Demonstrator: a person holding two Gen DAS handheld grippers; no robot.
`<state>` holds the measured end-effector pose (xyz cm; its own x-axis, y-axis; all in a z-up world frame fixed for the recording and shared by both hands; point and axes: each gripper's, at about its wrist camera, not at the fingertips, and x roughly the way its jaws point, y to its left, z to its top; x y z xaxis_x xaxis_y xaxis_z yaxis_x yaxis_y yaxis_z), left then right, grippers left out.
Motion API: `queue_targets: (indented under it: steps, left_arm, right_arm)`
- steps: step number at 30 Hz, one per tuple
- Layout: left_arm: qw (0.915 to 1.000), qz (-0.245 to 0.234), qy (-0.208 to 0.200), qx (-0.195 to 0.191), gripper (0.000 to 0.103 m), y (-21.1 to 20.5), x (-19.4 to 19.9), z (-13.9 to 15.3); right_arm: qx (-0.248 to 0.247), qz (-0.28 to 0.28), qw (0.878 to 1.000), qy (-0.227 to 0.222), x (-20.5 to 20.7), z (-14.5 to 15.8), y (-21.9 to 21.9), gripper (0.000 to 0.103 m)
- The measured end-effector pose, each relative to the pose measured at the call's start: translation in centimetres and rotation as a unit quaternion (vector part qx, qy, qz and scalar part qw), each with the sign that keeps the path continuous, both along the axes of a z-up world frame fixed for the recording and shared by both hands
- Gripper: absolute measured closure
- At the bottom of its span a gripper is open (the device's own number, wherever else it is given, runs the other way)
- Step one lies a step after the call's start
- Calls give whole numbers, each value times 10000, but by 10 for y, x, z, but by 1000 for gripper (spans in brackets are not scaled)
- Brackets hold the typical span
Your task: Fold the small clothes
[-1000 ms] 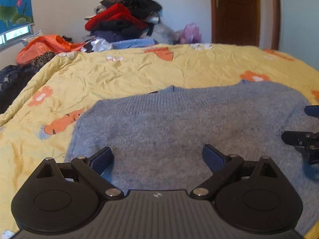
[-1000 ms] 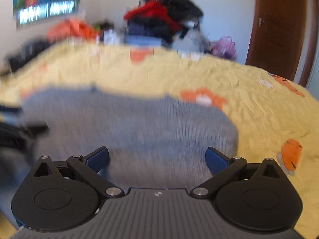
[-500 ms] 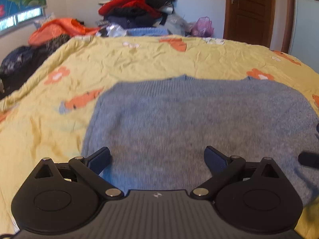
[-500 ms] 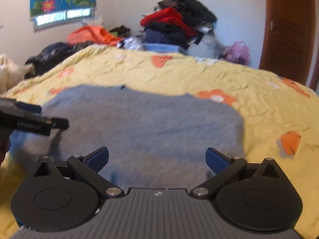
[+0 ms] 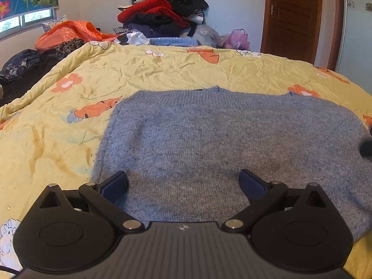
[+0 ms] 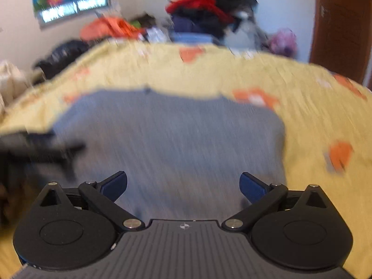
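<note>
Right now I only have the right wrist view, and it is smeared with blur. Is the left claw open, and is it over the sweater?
Observer: Yes. The left claw is open with nothing between its fingers, above the near-left part of the grey sweater.
Operator: Where does the sweater's left edge run?
Observer: Just outside that claw's left finger; beyond it is the yellow quilt.
Operator: Any folds on that side?
Observer: None that I can see. It lies flat, with the neckline at the far edge.
</note>
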<state>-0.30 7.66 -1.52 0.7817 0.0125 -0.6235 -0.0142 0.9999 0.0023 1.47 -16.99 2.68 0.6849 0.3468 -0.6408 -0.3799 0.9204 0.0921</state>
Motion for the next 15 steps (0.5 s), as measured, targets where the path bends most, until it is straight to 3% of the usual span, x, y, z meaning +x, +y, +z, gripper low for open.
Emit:
queue_targets:
  steps: [5,8,15]
  left_arm:
    - [10000,20,-48,-46,0,1,-3,0]
    - [9998,18,-132,-147,0,4,-8,0]
    - [9990,-22,-208,-395,0,10,-13,0]
  right_arm:
    - [183,652,9977,29,56,16,59,1]
    - [168,1040,9943,189,92,13,100,11]
    - [207,1866,9817,310,150,15,174,13]
